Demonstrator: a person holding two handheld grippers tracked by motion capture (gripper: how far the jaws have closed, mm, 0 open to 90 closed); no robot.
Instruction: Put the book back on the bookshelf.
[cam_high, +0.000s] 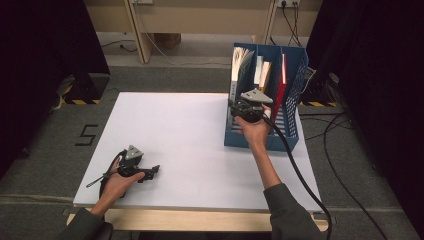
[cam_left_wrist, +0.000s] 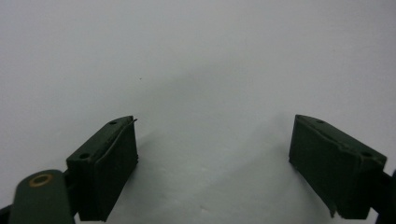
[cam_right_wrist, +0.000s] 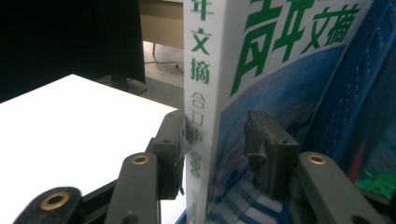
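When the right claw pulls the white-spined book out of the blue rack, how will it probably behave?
The book has a thick spine, so it is probably stiff and rather heavy. Its cover looks glossy, so it may slip between the right claw pads. It stands upright in the blue rack and is gripped low, so it could tilt once free.
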